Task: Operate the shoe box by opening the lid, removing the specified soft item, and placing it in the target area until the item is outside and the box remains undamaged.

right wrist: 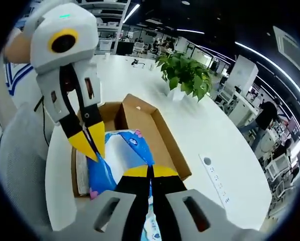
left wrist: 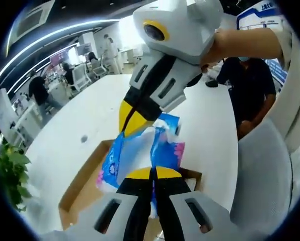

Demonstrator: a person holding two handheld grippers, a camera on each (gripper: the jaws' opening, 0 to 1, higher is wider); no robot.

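Note:
An open brown cardboard shoe box lies on a white table. Over its opening is a soft plastic pack, blue and white with pink patches. My left gripper is shut on the pack's near edge, its yellow tips pressed together. My right gripper is also shut on the pack. In the left gripper view the right gripper reaches down from above and pinches the pack's upper left corner. In the right gripper view the left gripper pinches the pack's left side. The box floor under the pack is hidden.
The white table runs far beyond the box. A potted green plant stands near the box's end. A flat socket strip lies in the tabletop. A person in a dark shirt sits opposite, and a grey chair back is close by.

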